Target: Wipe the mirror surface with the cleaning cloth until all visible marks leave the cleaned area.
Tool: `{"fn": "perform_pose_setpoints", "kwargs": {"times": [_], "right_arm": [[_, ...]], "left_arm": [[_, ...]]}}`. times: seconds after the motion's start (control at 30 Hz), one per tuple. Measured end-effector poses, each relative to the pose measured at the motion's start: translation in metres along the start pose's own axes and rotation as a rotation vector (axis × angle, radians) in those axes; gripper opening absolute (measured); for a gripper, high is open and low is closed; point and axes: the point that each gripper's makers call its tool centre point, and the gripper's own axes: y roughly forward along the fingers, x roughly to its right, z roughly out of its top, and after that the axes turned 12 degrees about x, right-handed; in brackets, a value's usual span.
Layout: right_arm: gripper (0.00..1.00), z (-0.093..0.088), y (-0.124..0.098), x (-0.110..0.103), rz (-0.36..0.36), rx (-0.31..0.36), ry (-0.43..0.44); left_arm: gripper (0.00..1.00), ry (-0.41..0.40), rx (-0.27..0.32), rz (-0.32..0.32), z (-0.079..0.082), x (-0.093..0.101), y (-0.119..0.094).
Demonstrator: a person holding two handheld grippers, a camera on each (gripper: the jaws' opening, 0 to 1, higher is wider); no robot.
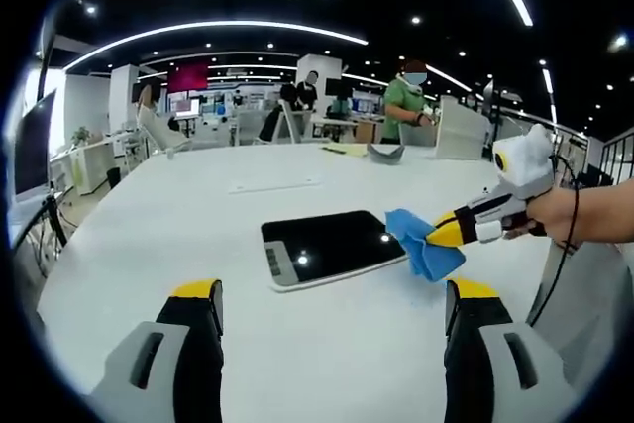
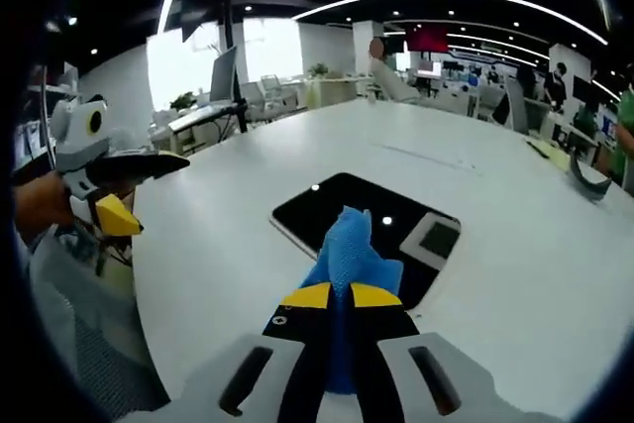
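right tool [image 2: 331,296] pinches cloth [image 2: 349,245] | cloth hides mirror [image 2: 347,210] edge — left tool [image 1: 332,304] agape

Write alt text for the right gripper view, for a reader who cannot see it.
The right gripper, yellow-tipped jaws shut, holds a crumpled blue cleaning cloth at the near edge of a flat, dark rectangular mirror lying on a large white table. The left gripper, held in a person's hand, comes in from the left with its jaws open, above the table's edge.
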Motion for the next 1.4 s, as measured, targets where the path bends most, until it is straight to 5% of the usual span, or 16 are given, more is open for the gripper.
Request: {"fn": "perform_pose_setpoints", "kwargs": {"times": [1.4], "right_arm": [[0.01, 0.038, 0.157, 0.011, 0.077, -0.009, -0.037]], "left_arm": [[0.94, -0.005, -0.03, 0.086, 0.0, -0.032, 0.005]]}}
